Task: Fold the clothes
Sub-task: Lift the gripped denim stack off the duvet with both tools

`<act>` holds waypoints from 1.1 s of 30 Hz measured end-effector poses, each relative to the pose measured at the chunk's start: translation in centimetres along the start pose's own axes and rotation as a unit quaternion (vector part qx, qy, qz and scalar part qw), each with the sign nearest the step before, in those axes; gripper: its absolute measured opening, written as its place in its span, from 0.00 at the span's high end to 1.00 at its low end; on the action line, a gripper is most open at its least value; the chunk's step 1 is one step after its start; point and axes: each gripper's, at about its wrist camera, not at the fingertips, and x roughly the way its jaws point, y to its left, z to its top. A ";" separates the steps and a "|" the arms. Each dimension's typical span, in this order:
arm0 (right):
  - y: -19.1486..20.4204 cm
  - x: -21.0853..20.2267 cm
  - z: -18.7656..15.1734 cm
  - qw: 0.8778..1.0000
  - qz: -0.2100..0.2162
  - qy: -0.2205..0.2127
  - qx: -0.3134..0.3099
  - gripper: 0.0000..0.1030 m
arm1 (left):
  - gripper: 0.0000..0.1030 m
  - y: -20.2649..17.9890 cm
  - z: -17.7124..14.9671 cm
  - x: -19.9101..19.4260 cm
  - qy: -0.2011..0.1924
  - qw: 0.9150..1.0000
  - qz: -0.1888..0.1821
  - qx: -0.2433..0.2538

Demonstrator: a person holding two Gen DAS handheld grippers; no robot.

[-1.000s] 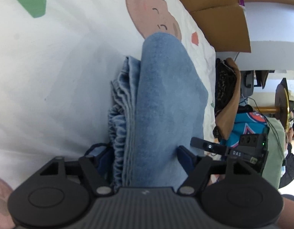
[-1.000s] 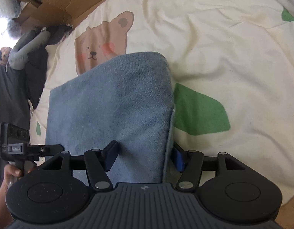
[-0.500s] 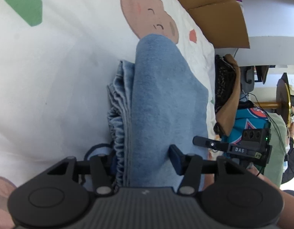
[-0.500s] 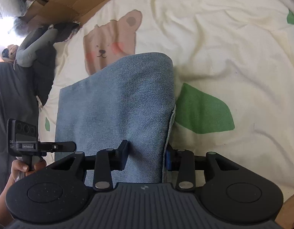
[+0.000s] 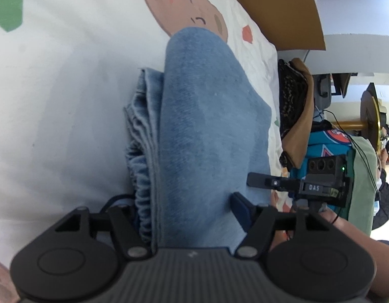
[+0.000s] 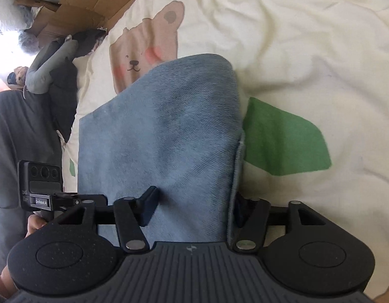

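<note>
A folded blue garment (image 5: 202, 126) with a gathered elastic waistband lies on a cream bedsheet (image 5: 55, 101) printed with bears. In the left wrist view my left gripper (image 5: 175, 199) straddles its near end. Its jaws are opening, the waistband folds sit by the left finger, and the pads do not squeeze the cloth. In the right wrist view the same garment (image 6: 164, 131) runs between the fingers of my right gripper (image 6: 195, 195). Those jaws are opening too: one finger rests on top of the cloth and the other stands just outside its hemmed edge.
A bear print (image 6: 144, 50) and a green patch (image 6: 282, 139) mark the sheet around the garment. Cardboard (image 5: 282, 20) leans past the bed's far edge. A pile of other clothes (image 5: 295, 106) sits beside the bed. A hand (image 6: 35, 224) holds a black handle.
Both pairs of jaws narrowed on the garment half a second ago and have since widened. The right gripper has sunk slightly toward the cloth. The garment has stayed in place.
</note>
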 end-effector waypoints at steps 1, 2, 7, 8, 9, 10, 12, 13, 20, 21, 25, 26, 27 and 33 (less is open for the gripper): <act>0.1 0.0 0.0 1.000 -0.001 0.000 0.001 0.40 | 0.35 -0.1 0.0 0.0 0.001 1.000 0.003 0.000; 0.1 0.0 0.0 1.000 -0.002 0.000 0.003 0.42 | 0.36 -0.2 0.0 -0.1 0.001 1.000 0.005 0.001; 0.2 -0.6 -0.1 1.000 0.000 -0.003 -0.001 0.56 | 0.44 -0.4 -0.2 -0.6 -0.004 1.000 0.011 0.002; 0.3 -0.7 -0.1 1.000 0.000 -0.004 -0.002 0.59 | 0.45 -0.4 -0.3 -0.7 -0.005 1.000 0.012 0.000; 0.4 -0.8 -0.1 1.000 0.000 -0.005 -0.004 0.60 | 0.47 -0.4 -0.3 -0.8 -0.006 1.000 0.012 -0.001; 0.6 -0.9 -0.1 1.000 -0.002 -0.005 -0.007 0.63 | 0.48 -0.5 -0.4 -0.9 -0.006 1.000 0.014 -0.002; 1.0 -1.0 -0.1 1.000 -0.006 -0.005 -0.016 0.66 | 0.50 -0.8 -0.4 -1.2 -0.007 1.000 0.018 -0.003; 1.2 -1.2 -0.1 1.000 -0.007 -0.005 -0.018 0.68 | 0.52 -1.0 -0.5 -1.3 -0.007 1.000 0.021 -0.005; 2.2 -2.2 -0.3 1.000 -0.005 -0.009 -0.022 0.77 | 0.57 -2.4 -0.7 -2.2 -0.008 0.999 0.030 -0.008; 2.4 -2.4 -0.4 1.000 -0.005 -0.009 -0.021 0.77 | 0.57 -2.5 -0.8 -2.3 -0.009 0.999 0.030 -0.009; 2.9 -2.8 -0.6 1.000 -0.005 -0.012 -0.019 0.78 | 0.58 -2.8 -1.1 -2.7 -0.014 0.999 0.029 -0.016; 3.1 -2.9 -0.7 1.000 -0.006 -0.012 -0.019 0.78 | 0.58 -2.8 -1.2 -2.8 -0.014 0.999 0.029 -0.018; 3.3 -2.9 -0.7 1.000 -0.006 -0.012 -0.021 0.78 | 0.58 -2.8 -1.2 -2.9 -0.015 0.999 0.029 -0.021; 4.9 -3.7 -0.7 0.999 -0.006 -0.010 -0.033 0.80 | 0.59 -3.7 -1.3 -4.1 -0.020 0.999 0.034 -0.021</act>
